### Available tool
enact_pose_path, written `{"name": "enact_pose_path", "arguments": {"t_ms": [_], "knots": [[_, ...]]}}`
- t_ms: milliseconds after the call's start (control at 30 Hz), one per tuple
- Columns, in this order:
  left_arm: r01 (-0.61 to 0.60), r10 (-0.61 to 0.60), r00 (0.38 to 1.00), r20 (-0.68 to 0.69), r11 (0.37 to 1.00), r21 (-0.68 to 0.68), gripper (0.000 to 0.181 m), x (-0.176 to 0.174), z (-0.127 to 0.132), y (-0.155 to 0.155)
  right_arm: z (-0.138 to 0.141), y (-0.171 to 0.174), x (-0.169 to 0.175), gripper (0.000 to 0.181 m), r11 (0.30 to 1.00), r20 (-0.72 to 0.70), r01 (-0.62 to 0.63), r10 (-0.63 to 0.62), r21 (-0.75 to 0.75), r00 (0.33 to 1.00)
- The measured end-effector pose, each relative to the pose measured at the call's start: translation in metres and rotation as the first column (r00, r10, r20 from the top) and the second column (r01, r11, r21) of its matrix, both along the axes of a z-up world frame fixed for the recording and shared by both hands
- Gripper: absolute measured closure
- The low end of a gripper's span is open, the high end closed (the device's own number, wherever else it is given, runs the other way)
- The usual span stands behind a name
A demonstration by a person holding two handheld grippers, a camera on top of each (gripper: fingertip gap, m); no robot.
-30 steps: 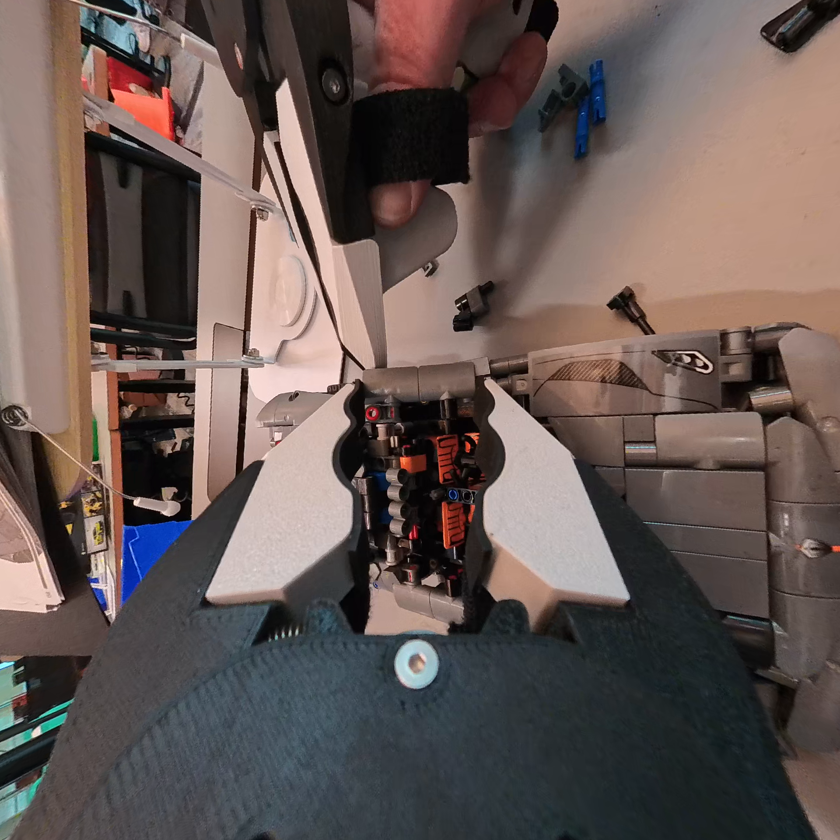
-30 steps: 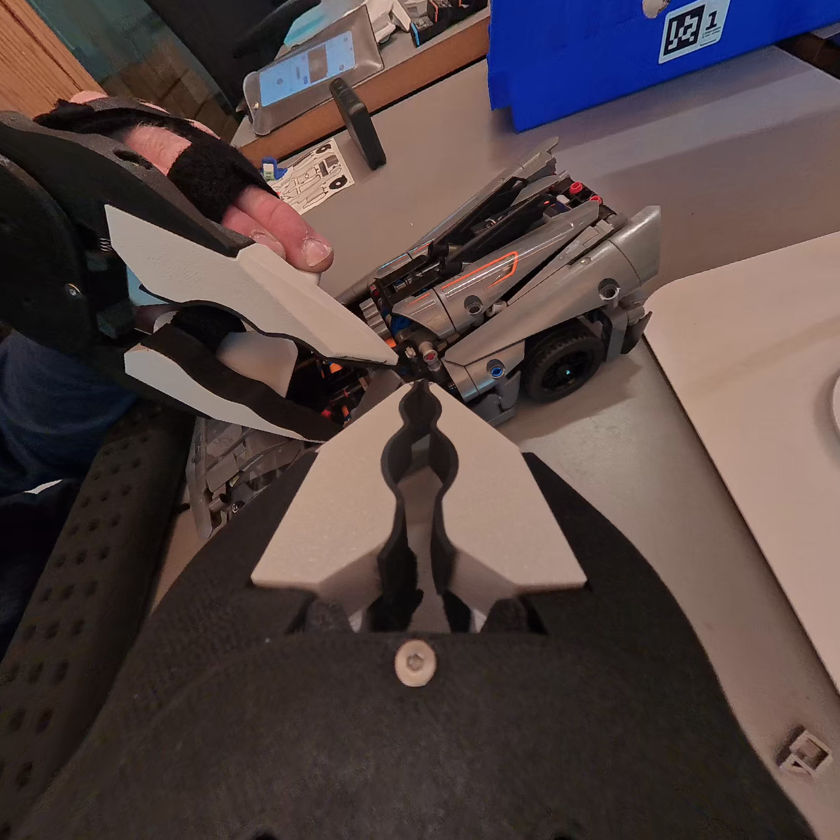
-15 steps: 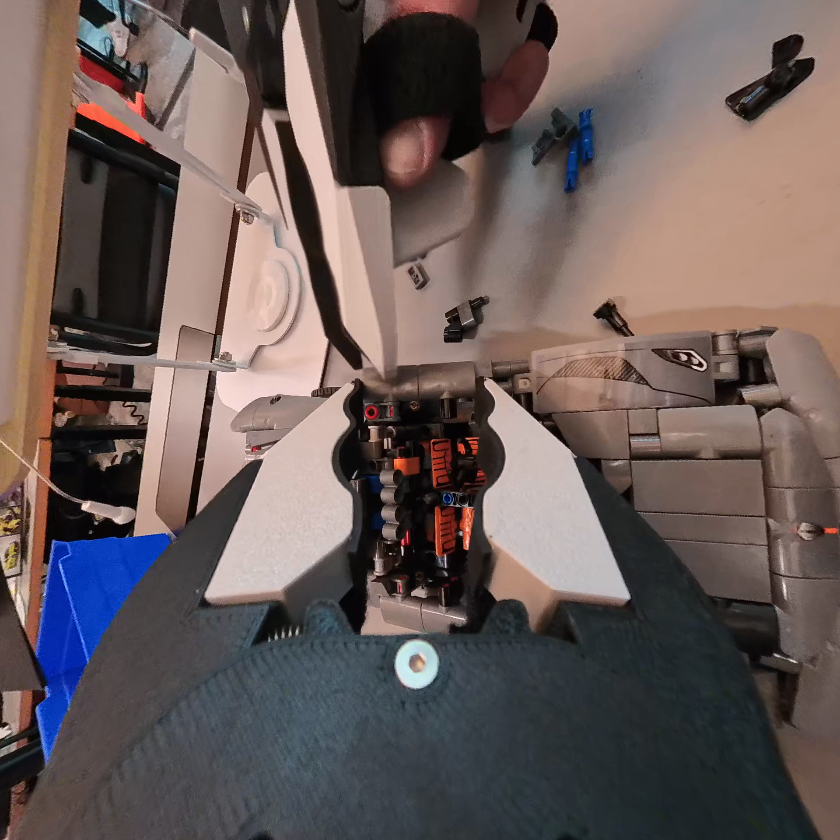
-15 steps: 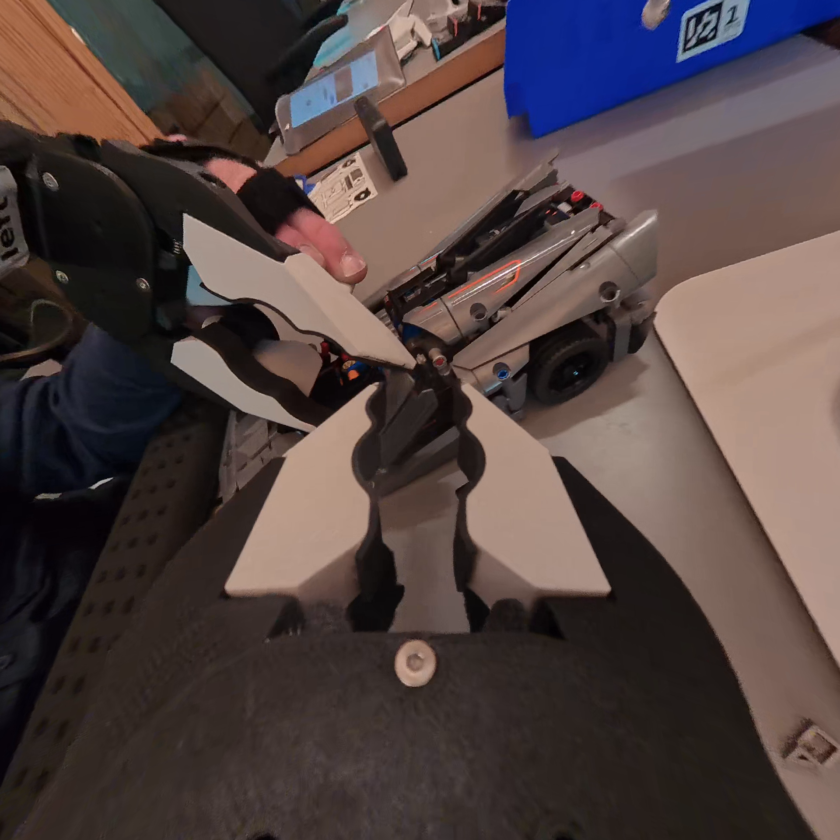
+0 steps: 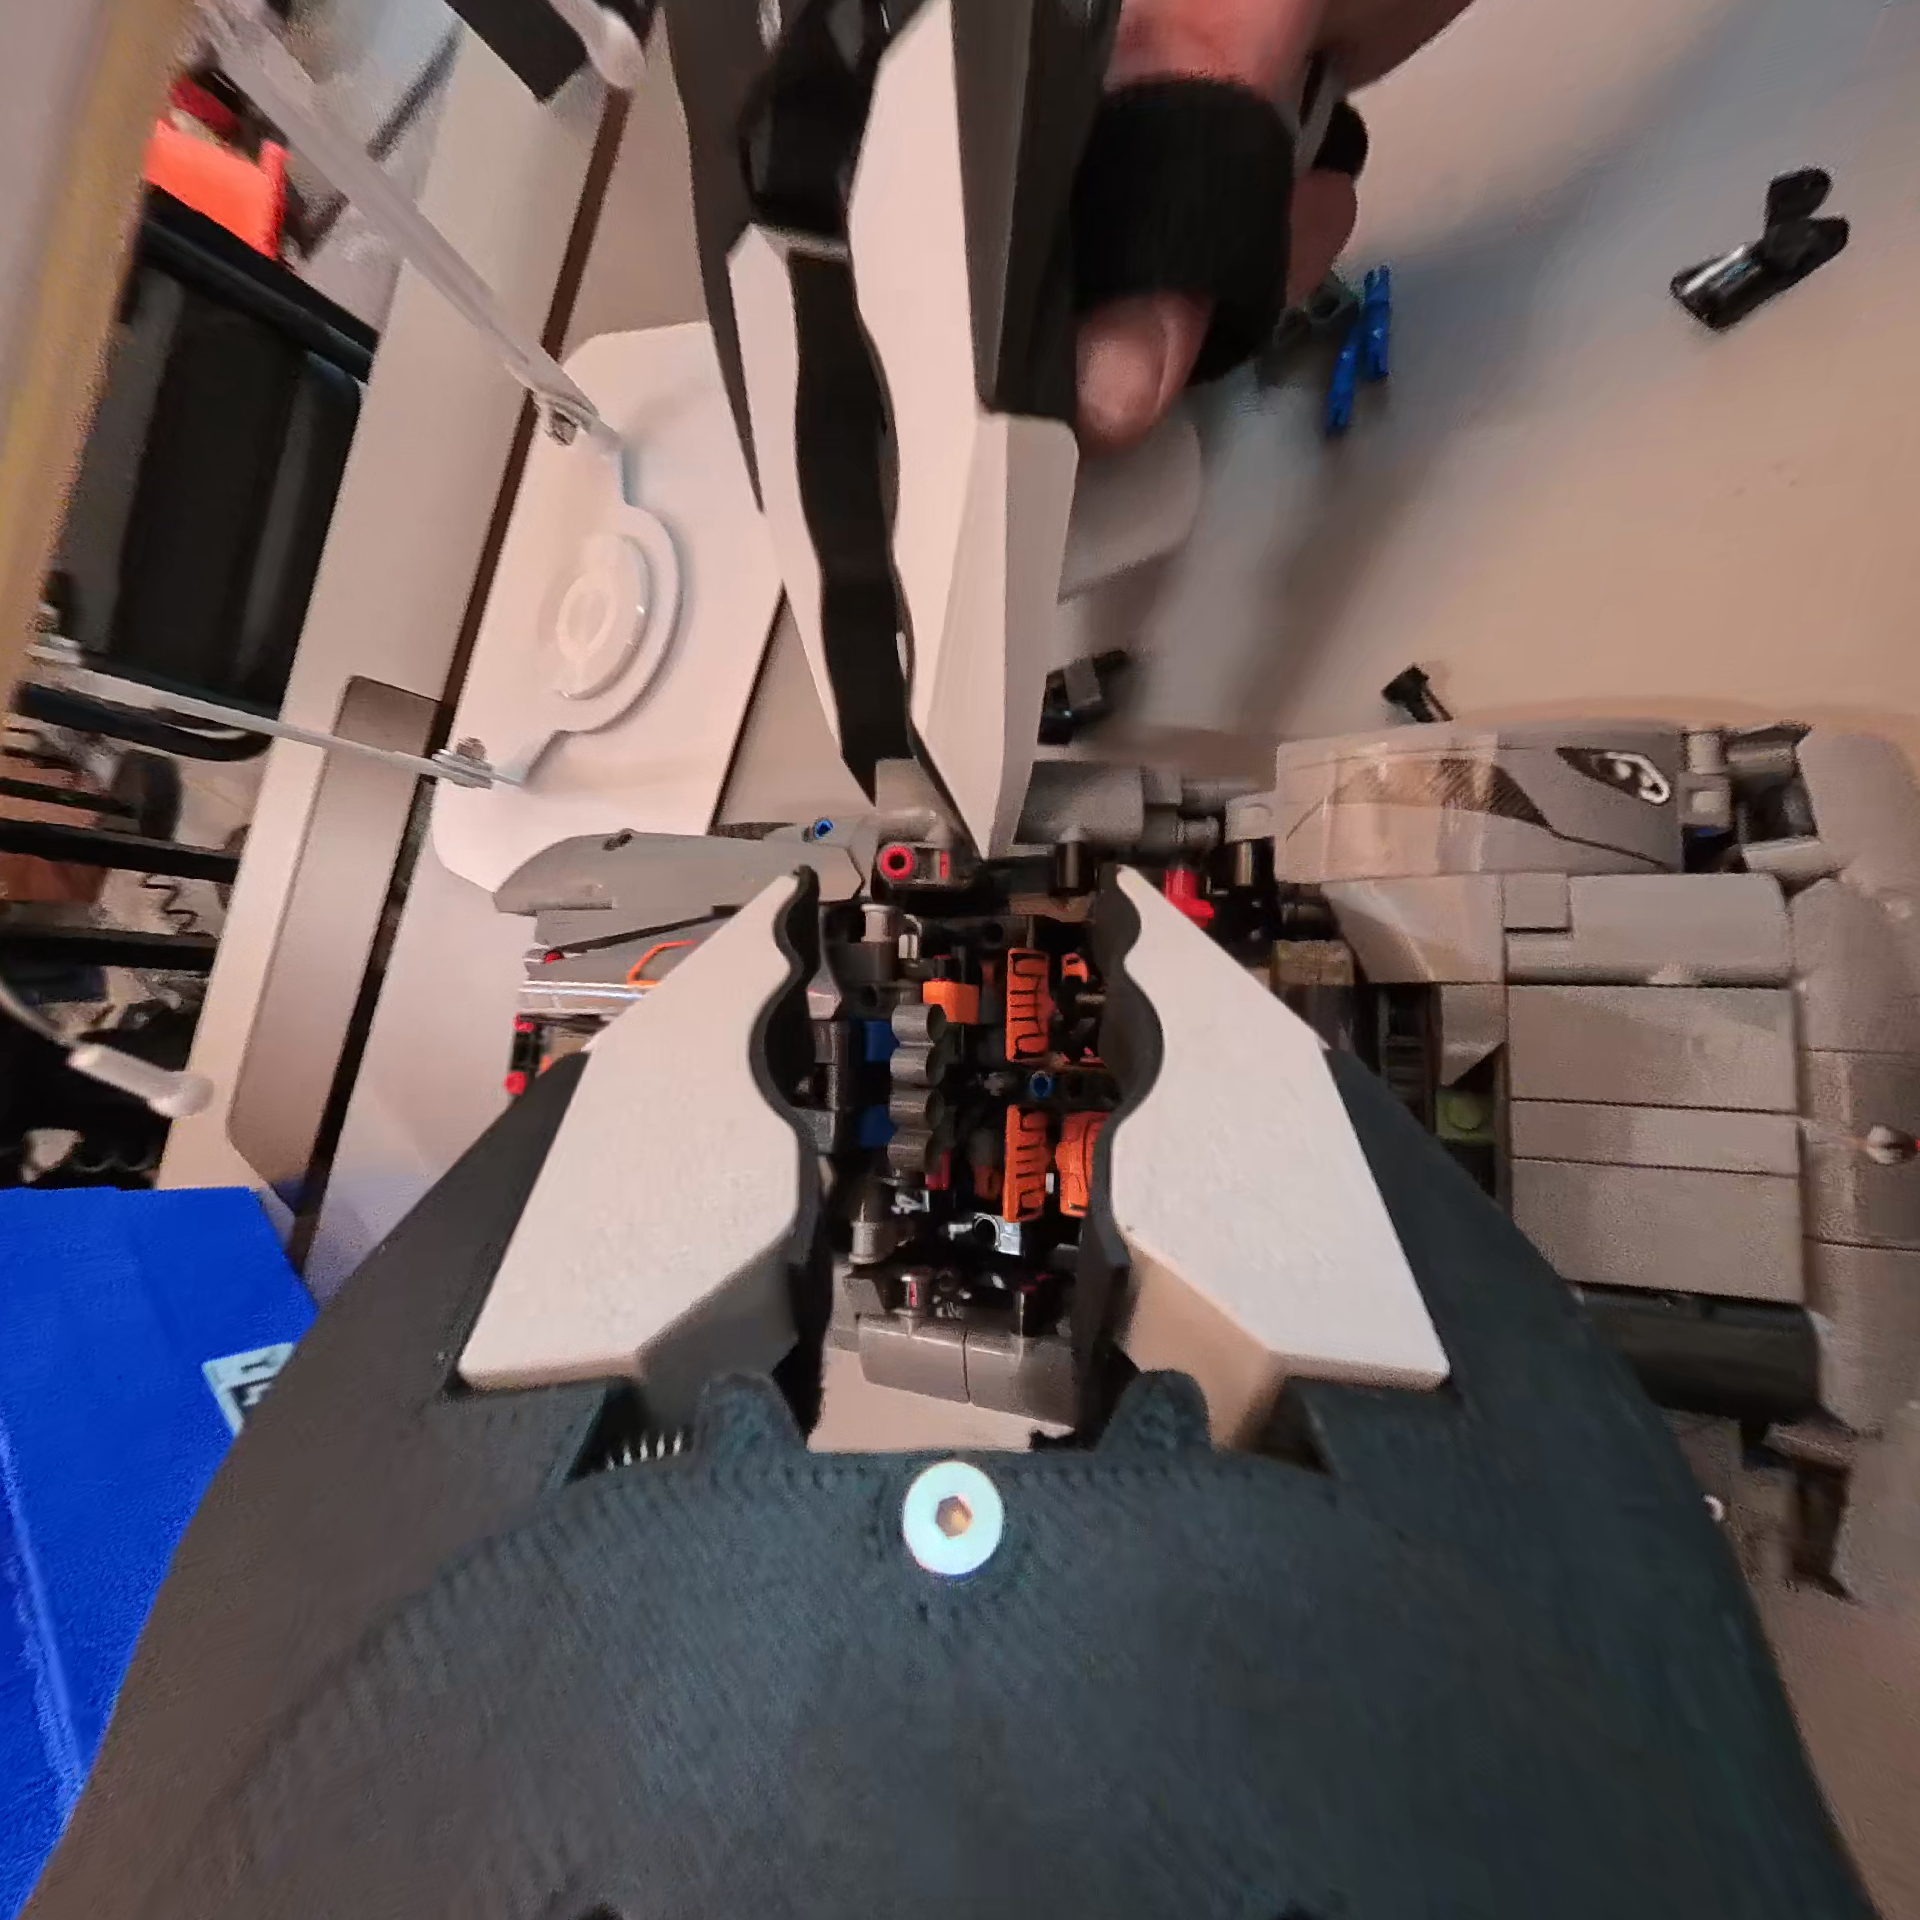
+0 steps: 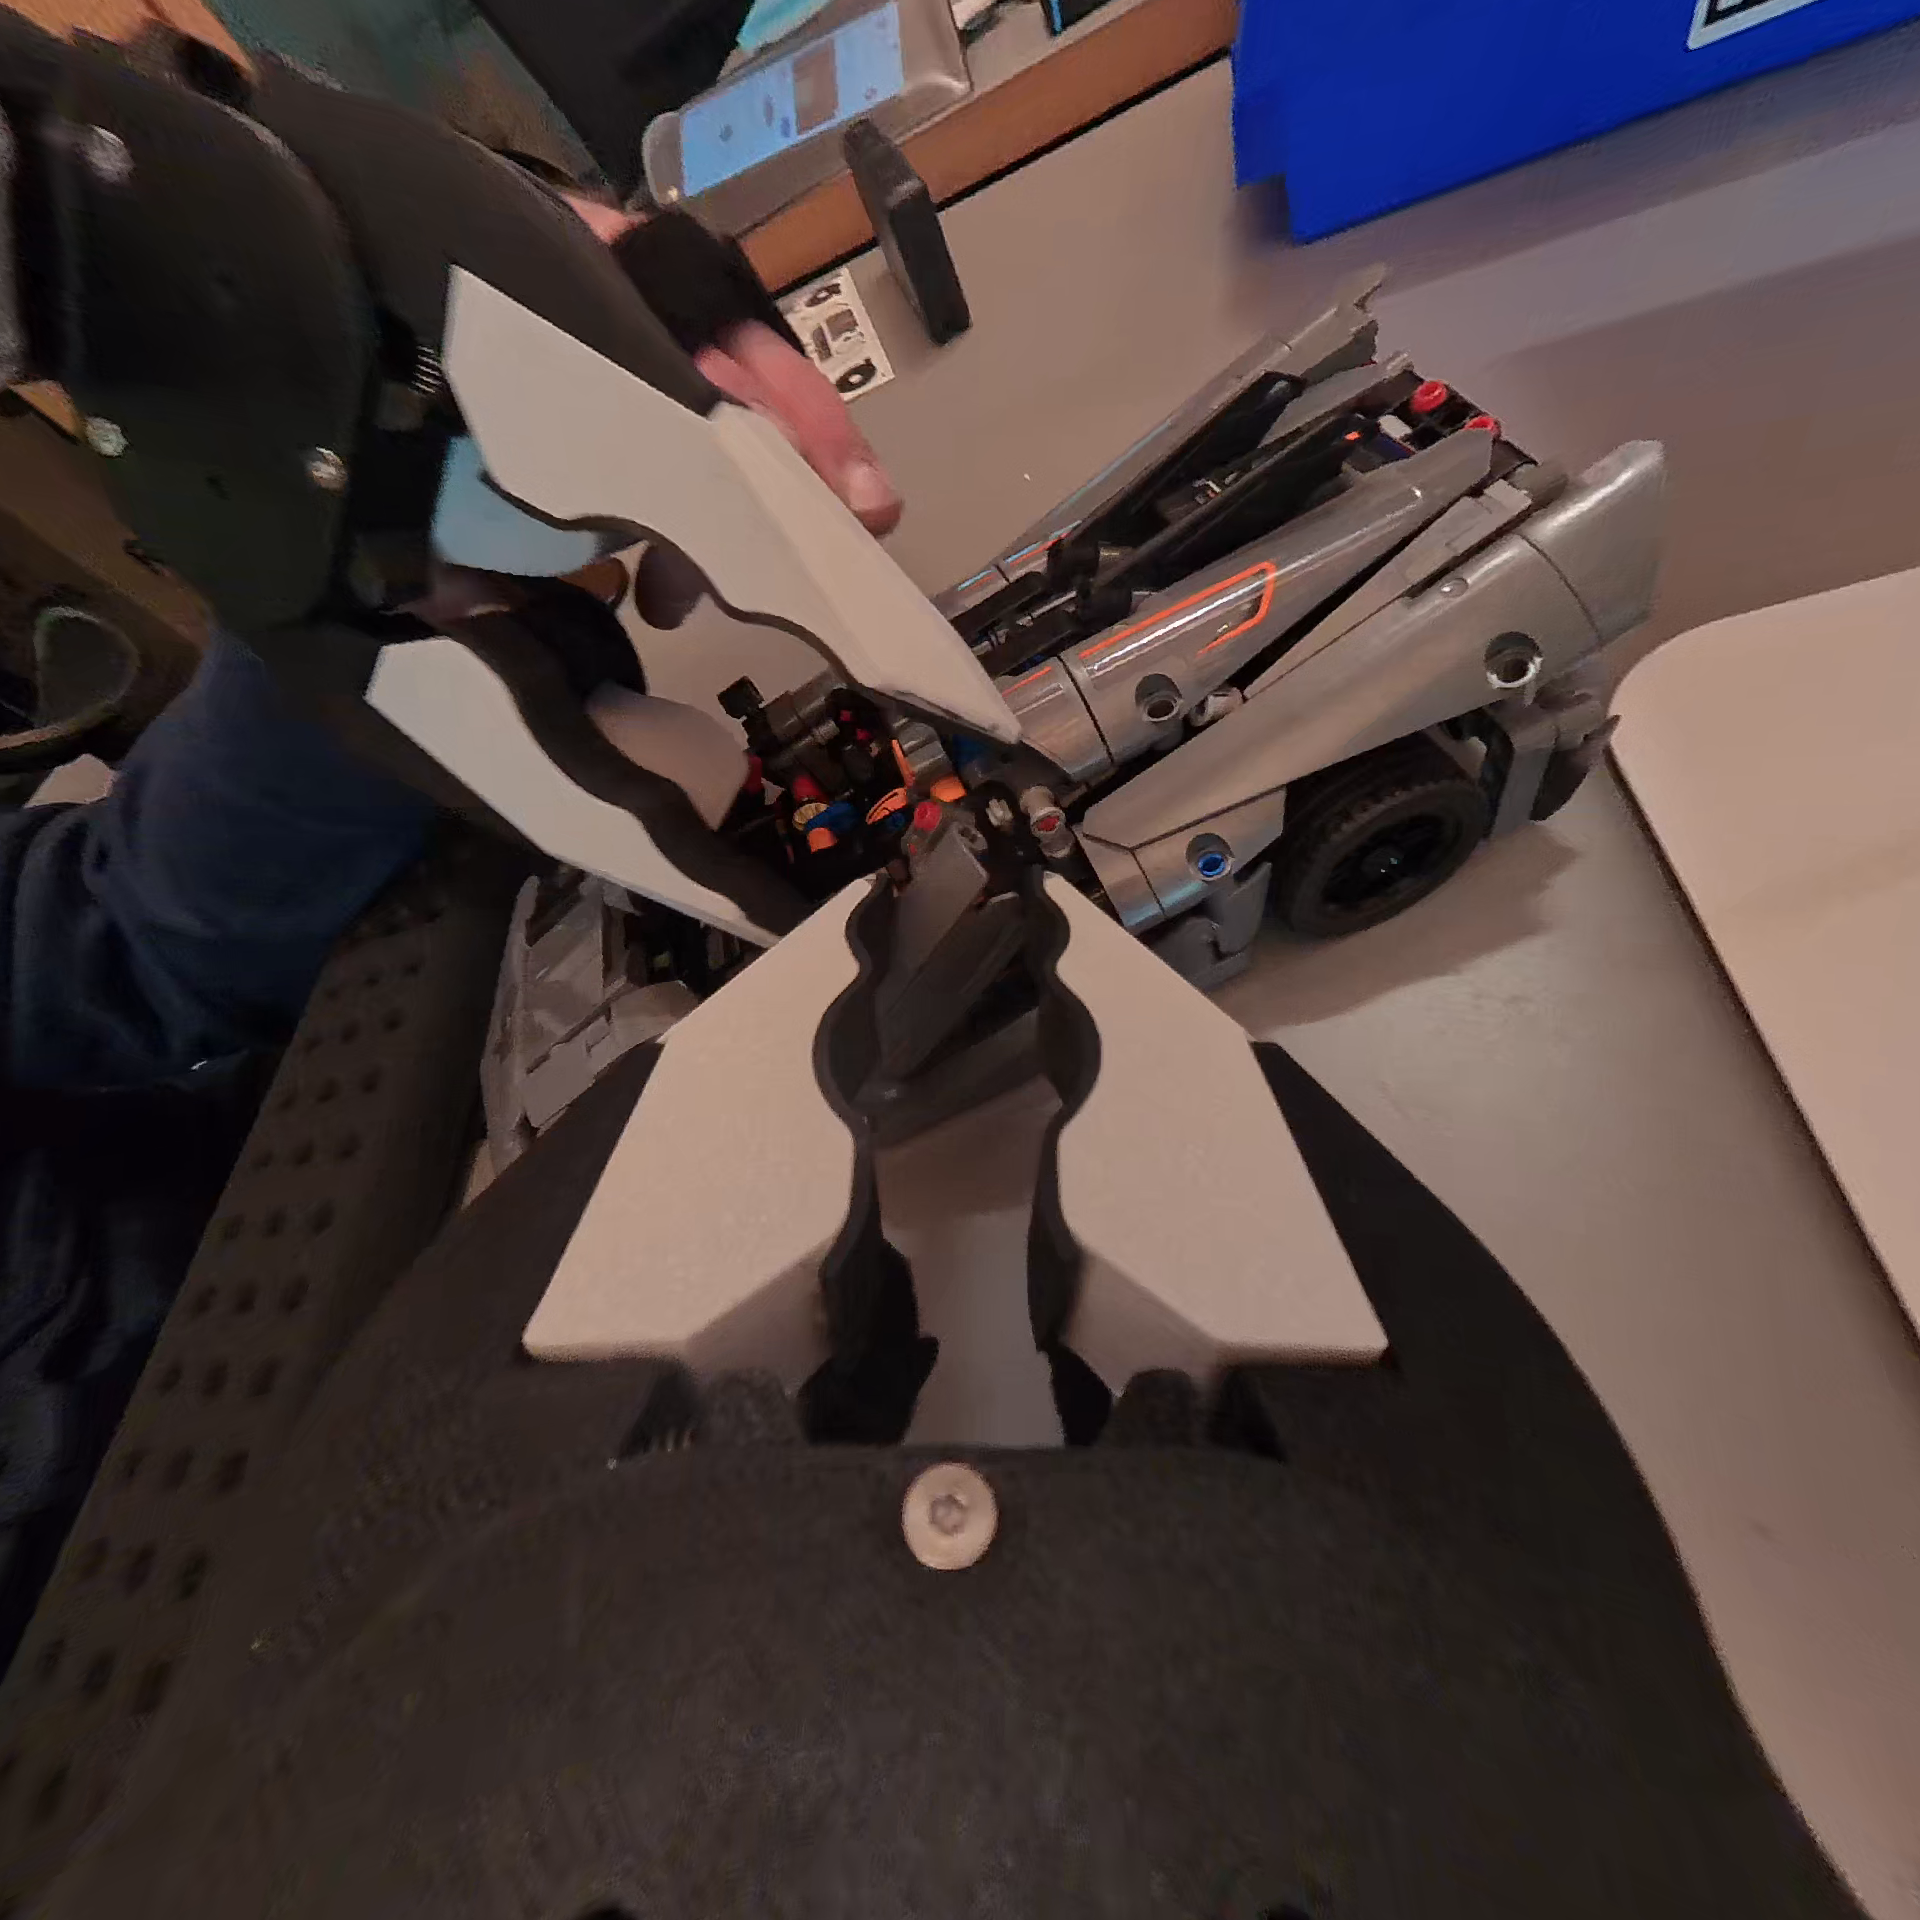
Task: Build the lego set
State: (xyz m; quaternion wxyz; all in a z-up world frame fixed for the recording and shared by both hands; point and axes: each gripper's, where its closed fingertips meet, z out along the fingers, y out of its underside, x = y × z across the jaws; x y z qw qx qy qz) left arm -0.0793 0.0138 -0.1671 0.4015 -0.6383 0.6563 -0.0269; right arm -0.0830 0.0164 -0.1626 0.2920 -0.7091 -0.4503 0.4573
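Car is mostly built and sits on the grey surface: grey body panels on, front wheel fitted, orange trim lines on the flank. Mid-section is open tho, w/ orange and black seats and pins showing, so the cabin isn't closed up yet.

Left gripper straddles that open bay, fingers spread wide either side of the chassis. They sit close to the sides, but can't tell if they actually pinch it; looks like bracing to me.

Right gripper is parted a moderate way, w/ a dark grey panel piece lying in the gap between its fingers, top end right at the car's side by a red pin. Whether it's truly gripping the piece or just framing it, can't say for sure. From the left wrist view the right gripper's tips come down onto the grey beam at the bay's far edge.

Still left, judging by the layout: loose bits on the surface beyond the car, blue pins, small black connectors, a bigger black part. So I'd call it late stage: panel going on now, a handful of parts to place.
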Motion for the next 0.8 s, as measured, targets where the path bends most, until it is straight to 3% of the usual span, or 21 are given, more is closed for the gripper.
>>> {"name": "enact_pose_path", "arguments": {"t_ms": [333, 467, 800], "knots": [[0.005, -0.006, 1.000, -0.012, 0.998, -0.063, 0.136, -0.002, -0.011, -0.001, 0.006, -0.005, 0.003, 0.161, 0.999, -0.038, -0.043, 0.043, 0.011, 0.998], [-0.008, 0.007, 1.000, -0.008, 0.999, -0.049, 0.146, -0.003, -0.011, 0.002, 0.009, -0.006, 0.003, 0.162, 0.998, -0.049, -0.052, 0.054, 0.023, 0.997], [-0.011, 0.011, 1.000, 0.002, 0.999, -0.045, 0.152, -0.003, -0.010, 0.004, 0.013, -0.012, 0.006, 0.164, 0.996, -0.060, -0.089, 0.091, 0.031, 0.994]]}}
